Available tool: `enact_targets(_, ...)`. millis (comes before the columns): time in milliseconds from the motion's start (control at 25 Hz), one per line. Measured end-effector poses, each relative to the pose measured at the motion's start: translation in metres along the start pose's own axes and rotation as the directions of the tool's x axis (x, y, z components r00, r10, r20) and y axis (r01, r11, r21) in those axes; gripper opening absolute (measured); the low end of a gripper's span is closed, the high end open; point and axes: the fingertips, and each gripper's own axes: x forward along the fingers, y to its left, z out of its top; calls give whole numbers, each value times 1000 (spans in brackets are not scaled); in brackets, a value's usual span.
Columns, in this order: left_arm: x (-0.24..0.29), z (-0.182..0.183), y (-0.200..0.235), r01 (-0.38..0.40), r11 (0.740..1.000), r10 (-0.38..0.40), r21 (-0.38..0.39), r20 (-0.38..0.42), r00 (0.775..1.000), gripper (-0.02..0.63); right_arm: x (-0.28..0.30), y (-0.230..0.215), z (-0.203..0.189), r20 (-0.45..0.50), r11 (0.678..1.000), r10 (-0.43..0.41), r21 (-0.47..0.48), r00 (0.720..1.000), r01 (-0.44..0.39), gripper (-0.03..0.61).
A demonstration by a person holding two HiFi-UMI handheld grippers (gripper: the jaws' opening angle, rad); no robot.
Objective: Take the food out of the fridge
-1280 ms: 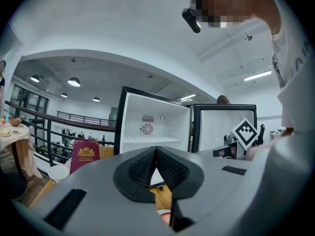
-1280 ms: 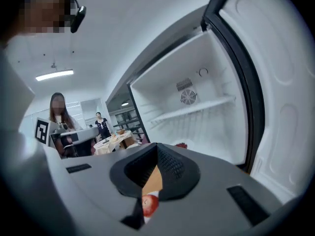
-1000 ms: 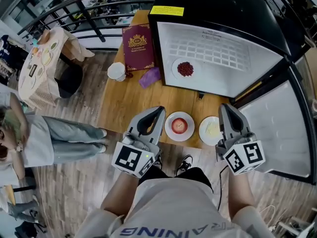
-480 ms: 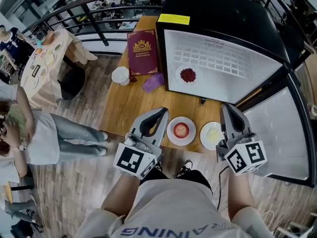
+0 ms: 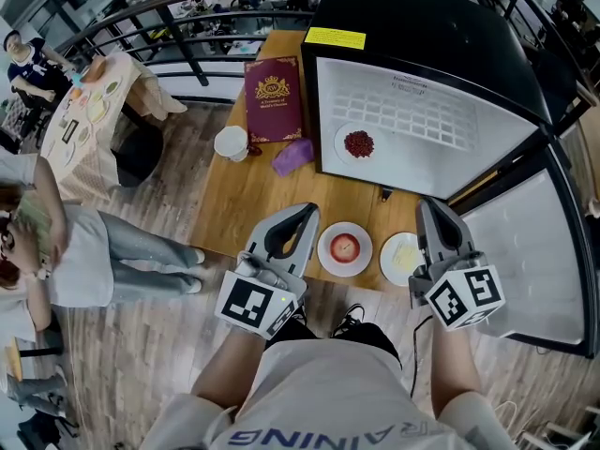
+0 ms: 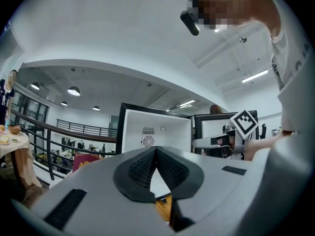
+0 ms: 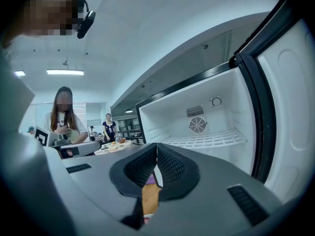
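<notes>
A black mini fridge (image 5: 441, 153) stands open on the wooden table (image 5: 239, 200). Inside it, on the white floor, lies a small white plate of dark red food (image 5: 358, 144). Two more plates sit near the table's front edge: one with a red piece (image 5: 344, 248), one with pale yellow food (image 5: 401, 256). My left gripper (image 5: 305, 212) hovers just left of the red-piece plate, its jaws shut and empty. My right gripper (image 5: 431, 204) is over the right side of the pale plate, also shut on nothing. In the right gripper view the fridge's wire shelf (image 7: 206, 139) lies ahead.
The fridge door (image 5: 525, 251) swings open to the right. A maroon book (image 5: 273, 98), a white cup (image 5: 231, 142) and a purple wrapper (image 5: 292, 156) lie at the table's far left. A person (image 5: 66, 251) sits left of the table; a railing (image 5: 141, 12) runs behind.
The head view has shifted a little, so the fridge and table sit slightly further right. Both grippers stay where they were, still shut.
</notes>
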Motion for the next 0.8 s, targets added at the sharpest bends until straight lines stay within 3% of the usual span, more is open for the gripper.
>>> enact_targets(280,-2,-3,4,-4,1000,4,-8,-5,1000,8,13,-4,-14,-45,998,-2,68,999,5,21)
enact_targets(400,-3,-5,8,-8,1000,8,-19,-13,1000,8,28,-8,-29,-97,985,14,175,995,3,23)
enact_targets(480,-6,-8,12,-14,1000,13,-24,-21,1000,8,44,-14,-44,-134,957,38,291,990,3,40)
enact_targets(520,-7,-10,14,-17,1000,17,-25,-25,1000,8,54,-18,-53,-151,938,51,346,987,5,97)
enact_targets(640,-11,-16,20,-31,999,30,-30,-35,999,8,84,-36,-79,-191,880,48,473,980,49,121)
enact_targets(800,-15,-25,28,-46,998,44,-34,-55,998,8,122,-62,-108,-228,780,36,615,973,115,158)
